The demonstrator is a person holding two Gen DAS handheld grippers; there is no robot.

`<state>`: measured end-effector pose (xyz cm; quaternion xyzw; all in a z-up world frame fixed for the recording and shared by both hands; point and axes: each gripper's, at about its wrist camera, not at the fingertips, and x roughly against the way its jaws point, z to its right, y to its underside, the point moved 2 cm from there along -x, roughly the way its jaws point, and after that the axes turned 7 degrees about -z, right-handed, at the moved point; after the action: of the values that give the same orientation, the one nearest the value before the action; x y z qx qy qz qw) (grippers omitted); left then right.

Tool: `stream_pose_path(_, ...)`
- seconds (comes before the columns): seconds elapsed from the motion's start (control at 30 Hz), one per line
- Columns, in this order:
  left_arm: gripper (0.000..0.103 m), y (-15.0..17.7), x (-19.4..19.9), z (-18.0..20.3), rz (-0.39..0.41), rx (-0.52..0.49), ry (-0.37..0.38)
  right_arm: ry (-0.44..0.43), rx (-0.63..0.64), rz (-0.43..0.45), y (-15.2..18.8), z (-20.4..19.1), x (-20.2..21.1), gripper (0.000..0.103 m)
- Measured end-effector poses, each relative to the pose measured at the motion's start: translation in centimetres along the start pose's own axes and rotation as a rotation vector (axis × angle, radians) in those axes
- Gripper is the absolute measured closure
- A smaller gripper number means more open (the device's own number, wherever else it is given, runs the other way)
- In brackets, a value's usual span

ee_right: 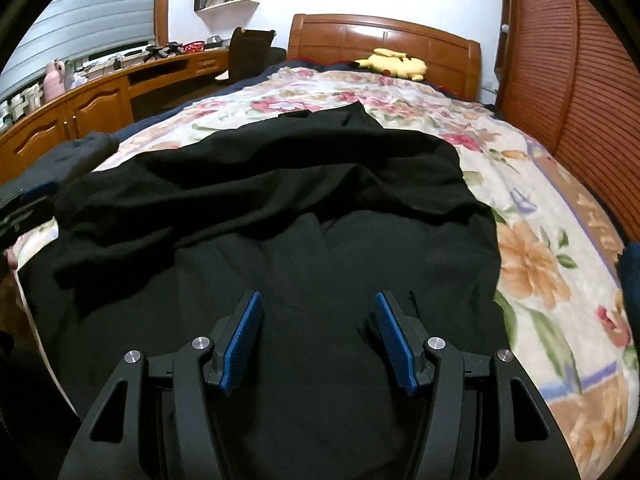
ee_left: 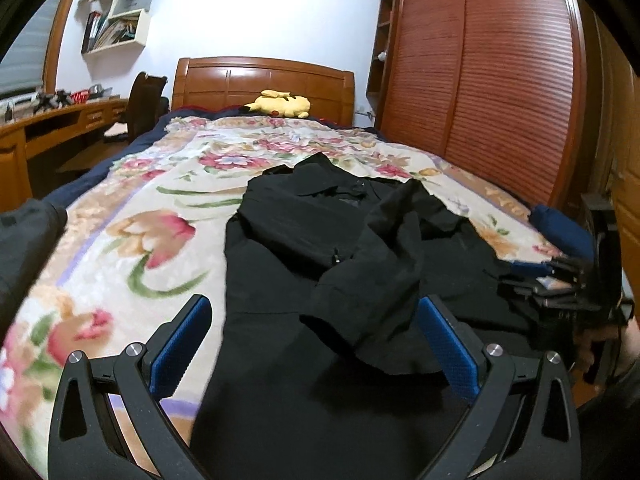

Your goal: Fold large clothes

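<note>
Lying on bed: black coat (ee_left: 320,248), matte woven cloth, rumpled, spread lengthwise down the middle of the floral blanket (ee_left: 132,240) and reaching its near edge.
Coat shape: collar toward the headboard (ee_left: 264,80); one sleeve folded across the body, cuff near the near edge.
Blanket: plush, cream with pink and orange flowers, covering the bed surface.
Left gripper (ee_left: 316,320): black frame, ridged blue pads; jaws spread wide over the coat's near part, pinching nothing.
Right gripper (ee_right: 318,320): same build; jaws parted above the coat's lower panel, nothing between the pads.
Headboard end: yellow plush toy (ee_left: 282,105), soft, lying flat.
Wall shelves (ee_left: 116,20): white boxes holding books and papers.
Wardrobe (ee_left: 492,80): reddish slatted wood doors.
</note>
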<state>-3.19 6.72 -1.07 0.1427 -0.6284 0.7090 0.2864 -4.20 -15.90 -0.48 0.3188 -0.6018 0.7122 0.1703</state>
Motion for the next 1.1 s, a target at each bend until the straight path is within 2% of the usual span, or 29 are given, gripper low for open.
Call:
stream_pose_path(0.2, 0.003, -0.1, -0.5, 0.9, -0.018, 0.011, -0.016, -0.008, -0.001, 0.028, 0.6, 0.0, 2.0, 0.042)
stream_pose_path(0.27, 0.014, -0.3, -0.8, 1.2, -0.029, 0.007, -0.009, -0.006, -0.008, 0.033, 1.2, 0.6, 2.4, 0.042)
stream_pose_path(0.33, 0.043, -0.2, -1.3, 1.7, -0.058, -0.014, -0.010, -0.005, -0.022, 0.037, 1.9, 1.6, 2.4, 0.042)
stream_pose_path(0.37, 0.050, -0.2, -1.8, 2.1, -0.083, -0.041, -0.024, -0.003, -0.029, 0.041, 2.0, 1.8, 2.7, 0.042)
stream_pose_path(0.43, 0.075, -0.1, -2.3, 2.1, -0.120, -0.057, -0.032, -0.005, -0.043, 0.052, 2.4, 2.7, 3.3, 0.042)
stream_pose_path(0.5, 0.086, -0.5, -2.2, 2.0, -0.123, -0.062, -0.035, -0.006, -0.052, 0.068, 2.4, 2.9, 3.7, 0.042)
stream_pose_path(0.53, 0.089, -1.1, -2.0, 1.9, -0.111, -0.070, -0.064, -0.004, -0.053, 0.073, 2.7, 2.8, 4.0, 0.042)
stream_pose_path(0.67, 0.089, -3.4, -2.2, 0.5, -0.102, -0.071, -0.174, 0.002, -0.053, 0.085, 3.0, 3.0, 4.2, 0.042)
stream_pose_path(0.77, 0.088, -4.6, -3.0, -1.0, -0.141, -0.060, -0.237, 0.002, -0.060, 0.087, 3.4, 3.4, 4.2, 0.042)
stream_pose_path(0.87, 0.078, -4.7, -2.9, -1.5, -0.153, -0.050, -0.248, 0.006, -0.051, 0.081, 3.6, 3.6, 4.2, 0.042)
stream_pose_path(0.93, 0.058, -4.5, -2.2, -1.3, -0.131, -0.055, -0.253, 0.012, -0.043, 0.078, 3.7, 3.5, 4.2, 0.042)
stream_pose_path(1.1, 0.057, -4.2, -1.5, 0.3, -0.125, -0.113, -0.230, -0.003, -0.048, 0.082, 3.4, 3.7, 4.6, 0.042)
